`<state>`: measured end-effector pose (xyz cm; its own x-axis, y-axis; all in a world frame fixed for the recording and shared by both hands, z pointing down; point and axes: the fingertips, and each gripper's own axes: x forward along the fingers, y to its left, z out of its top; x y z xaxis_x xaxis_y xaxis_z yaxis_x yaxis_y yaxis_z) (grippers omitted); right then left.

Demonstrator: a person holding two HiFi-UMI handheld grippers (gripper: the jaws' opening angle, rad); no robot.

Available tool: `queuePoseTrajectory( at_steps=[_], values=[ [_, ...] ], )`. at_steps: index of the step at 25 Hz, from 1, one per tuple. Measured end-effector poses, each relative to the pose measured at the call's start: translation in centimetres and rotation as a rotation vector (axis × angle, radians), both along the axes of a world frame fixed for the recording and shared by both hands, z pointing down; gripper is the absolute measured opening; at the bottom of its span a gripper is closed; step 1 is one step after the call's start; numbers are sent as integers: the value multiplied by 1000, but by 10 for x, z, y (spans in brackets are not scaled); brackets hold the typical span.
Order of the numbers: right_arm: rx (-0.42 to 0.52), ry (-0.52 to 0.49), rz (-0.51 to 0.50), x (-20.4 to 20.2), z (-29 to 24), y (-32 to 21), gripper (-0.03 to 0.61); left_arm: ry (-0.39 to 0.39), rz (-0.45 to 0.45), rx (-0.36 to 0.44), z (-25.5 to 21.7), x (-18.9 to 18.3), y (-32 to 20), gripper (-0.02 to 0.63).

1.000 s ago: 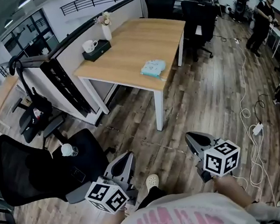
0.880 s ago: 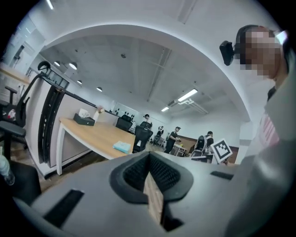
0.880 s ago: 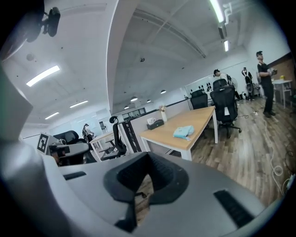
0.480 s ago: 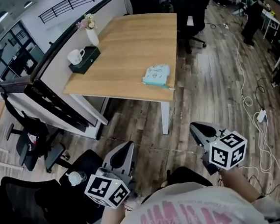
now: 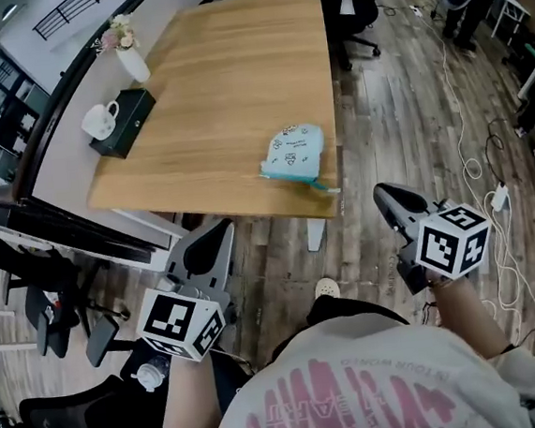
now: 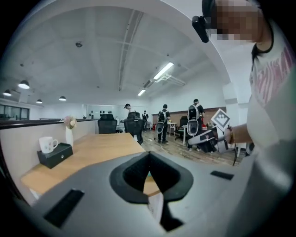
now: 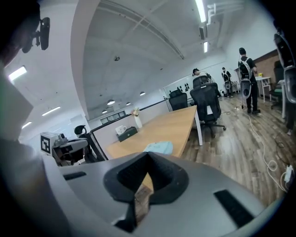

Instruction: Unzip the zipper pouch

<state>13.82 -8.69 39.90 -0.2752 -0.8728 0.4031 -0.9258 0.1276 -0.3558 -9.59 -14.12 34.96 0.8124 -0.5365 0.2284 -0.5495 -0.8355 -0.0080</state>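
Note:
A light blue zipper pouch (image 5: 293, 154) lies flat near the front edge of the wooden table (image 5: 217, 81), with its zip pull pointing at the table's front right corner. My left gripper (image 5: 218, 232) is shut and empty. It hangs in front of the table edge, left of the pouch and short of it. Shut and empty as well, my right gripper (image 5: 384, 194) is off the table's front right corner, over the floor. In the right gripper view the pouch (image 7: 159, 147) shows just beyond the closed jaws (image 7: 148, 162). The left gripper view has its jaws (image 6: 149, 159) closed, facing along the table.
A white mug (image 5: 100, 121) sits on a black box (image 5: 125, 121) at the table's left side, with a flower vase (image 5: 126, 57) behind it. Black office chairs (image 5: 56, 313) stand to my left. Cables (image 5: 472, 142) trail over the wooden floor on the right. People stand far off (image 6: 163, 122).
The view has closed in on the table, and the pouch now lies nearer. Both grippers have come up to the table's front edge, still shut.

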Motion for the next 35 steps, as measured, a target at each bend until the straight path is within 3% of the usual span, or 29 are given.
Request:
queuePoseTrajectory(
  at_steps=[6,11,13,15,19,24,27,32,35],
  values=[
    [3,3,23,19,-3,-67,-2,9,114,40,6,40,-64,2],
    [-53,12,93,30,12,-85,-2,-62,247,69,20,64,-99,2],
    [-74,27,160,40,16,-88,0,-125,314,103,26,76,-115,2],
    [-92,37,240,51,18,-90,0,-237,391,169,38,87,-132,3],
    [-77,-9,410,61,14,-88,-1,-396,625,293,65,104,-153,3],
    [-84,-12,568,62,16,-76,0,-563,1089,466,123,113,-150,23],
    [-90,-26,661,60,21,-62,0,-636,1256,444,154,119,-150,132],
    [-121,-48,789,49,31,-37,-1,-725,1429,319,192,126,-144,212],
    [-143,-54,834,46,34,-24,-2,-764,1476,286,207,135,-140,186]
  ],
)
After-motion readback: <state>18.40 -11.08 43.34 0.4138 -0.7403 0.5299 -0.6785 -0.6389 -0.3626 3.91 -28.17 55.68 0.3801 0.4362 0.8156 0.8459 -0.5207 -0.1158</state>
